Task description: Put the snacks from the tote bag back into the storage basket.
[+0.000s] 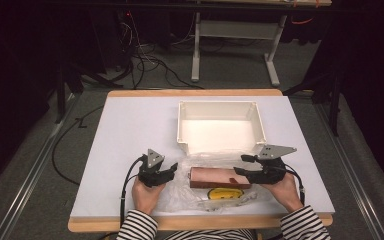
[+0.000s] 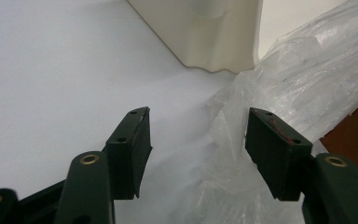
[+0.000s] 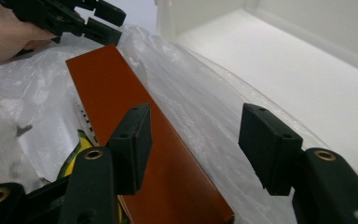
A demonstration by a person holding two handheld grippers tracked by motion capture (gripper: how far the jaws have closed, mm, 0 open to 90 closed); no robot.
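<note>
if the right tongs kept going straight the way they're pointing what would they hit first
Most likely the clear plastic bag draped ahead of the right tongs, with the orange-brown box along its left side. The white bin lies beyond. Depth is hard to judge.

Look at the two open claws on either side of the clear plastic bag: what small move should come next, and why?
Probably close the left claw on the crumpled clear plastic bag. Its jaws stand open with the bag's edge between them, not yet pinched. The right claw hangs open above the long reddish-brown box, gripping nothing. The box and a yellow item lie in the bag before the white plastic bin.
</note>
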